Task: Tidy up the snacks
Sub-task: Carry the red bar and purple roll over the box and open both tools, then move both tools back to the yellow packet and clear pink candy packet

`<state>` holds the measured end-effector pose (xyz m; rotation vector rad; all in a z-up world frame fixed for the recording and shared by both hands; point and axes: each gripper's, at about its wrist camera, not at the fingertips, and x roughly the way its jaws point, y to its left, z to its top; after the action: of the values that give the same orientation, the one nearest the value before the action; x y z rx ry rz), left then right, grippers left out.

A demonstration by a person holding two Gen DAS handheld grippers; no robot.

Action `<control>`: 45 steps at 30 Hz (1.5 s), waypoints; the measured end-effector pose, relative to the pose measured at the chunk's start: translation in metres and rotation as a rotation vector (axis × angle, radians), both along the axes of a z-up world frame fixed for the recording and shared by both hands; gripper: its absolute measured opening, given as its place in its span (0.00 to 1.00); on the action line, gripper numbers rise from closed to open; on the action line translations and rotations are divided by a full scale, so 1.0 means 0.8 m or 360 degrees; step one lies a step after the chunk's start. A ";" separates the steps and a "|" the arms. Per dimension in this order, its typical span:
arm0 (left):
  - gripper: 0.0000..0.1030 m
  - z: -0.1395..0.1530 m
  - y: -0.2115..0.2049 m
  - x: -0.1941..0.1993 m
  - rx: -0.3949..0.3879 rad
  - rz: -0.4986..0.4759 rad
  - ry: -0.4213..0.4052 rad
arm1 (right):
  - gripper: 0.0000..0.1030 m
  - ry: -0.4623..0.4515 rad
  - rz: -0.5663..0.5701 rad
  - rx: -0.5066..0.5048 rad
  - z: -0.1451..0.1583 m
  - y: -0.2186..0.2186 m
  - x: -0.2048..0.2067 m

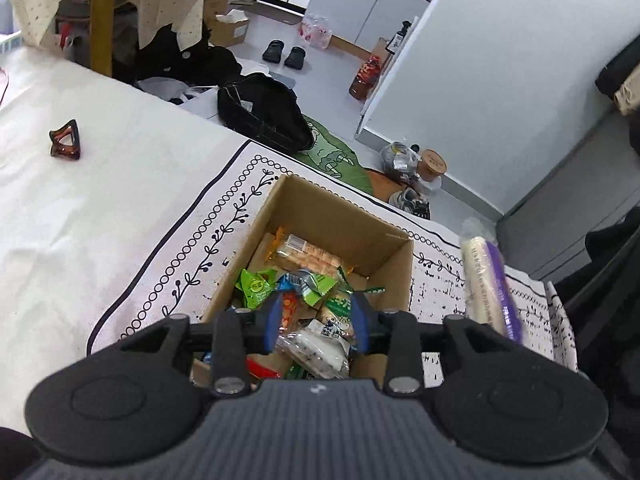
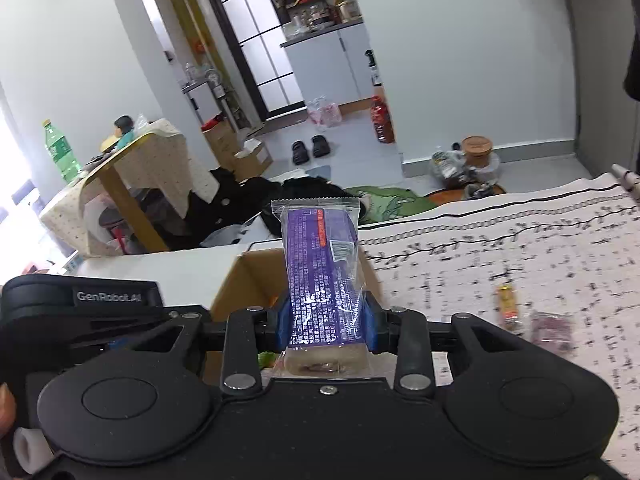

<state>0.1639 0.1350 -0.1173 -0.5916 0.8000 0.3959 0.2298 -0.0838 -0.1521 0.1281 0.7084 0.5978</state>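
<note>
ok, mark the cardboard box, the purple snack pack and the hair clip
cardboard box (image 1: 394, 276): left wrist view, inner right wall.
purple snack pack (image 2: 324, 276): right wrist view, middle of printed face.
hair clip (image 1: 65, 140): left wrist view, its centre.

Pretty clearly somebody's small apartment, lived-in and a bit messy. Black slippers (image 2: 311, 149) sit on the floor by a glass-paned sliding door (image 2: 256, 40) into a kitchen with cluttered cabinets (image 2: 332, 56). A wooden side table (image 2: 132, 184) under a dotted cloth carries a green soda bottle (image 2: 60, 152), with clothes heaped beside it.
</note>
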 end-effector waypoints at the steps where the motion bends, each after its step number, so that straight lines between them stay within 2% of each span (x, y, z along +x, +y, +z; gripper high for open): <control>1: 0.40 0.000 0.002 -0.001 0.0003 0.0011 -0.0001 | 0.33 0.0009 0.0012 0.0009 -0.001 0.004 0.000; 4: 0.47 -0.001 0.009 -0.004 0.0018 0.0050 0.0000 | 0.33 0.0048 0.0047 0.0049 -0.004 0.019 0.000; 6: 0.48 -0.002 0.014 -0.004 0.0020 0.0077 0.0005 | 0.33 0.0089 0.0081 0.0091 -0.009 0.028 0.001; 8: 0.49 -0.003 0.018 -0.005 0.0012 0.0096 0.0006 | 0.38 0.0164 0.0115 0.0162 -0.015 0.034 0.002; 9: 0.50 -0.003 0.019 -0.006 0.0011 0.0107 0.0008 | 0.43 0.0203 0.0116 0.0185 -0.018 0.036 0.004; 10: 0.53 -0.004 0.022 -0.007 0.0012 0.0122 0.0011 | 0.54 0.0242 0.0112 0.0188 -0.022 0.037 0.006; 12: 0.56 -0.006 0.027 -0.008 0.0018 0.0154 0.0018 | 0.61 0.0258 0.0077 0.0179 -0.026 0.035 0.005; 19: 0.63 -0.007 0.033 -0.010 0.0036 0.0204 0.0028 | 0.61 0.0246 0.0007 0.0120 -0.026 0.005 0.005; 29: 0.68 -0.011 0.008 0.001 0.0066 0.0085 0.0048 | 0.61 0.0225 -0.0144 0.0012 -0.024 -0.057 0.004; 42: 0.83 -0.009 -0.056 0.018 0.0136 -0.0131 0.0055 | 0.81 0.0159 -0.0325 -0.0033 -0.015 -0.135 0.000; 45: 0.86 -0.008 -0.073 0.022 0.0191 -0.0177 0.0064 | 0.84 0.0152 -0.0365 -0.0028 -0.013 -0.153 0.001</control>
<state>0.1817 0.0764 -0.1237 -0.4267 0.8375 0.3521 0.2308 -0.2059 -0.1627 0.2193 0.7787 0.3677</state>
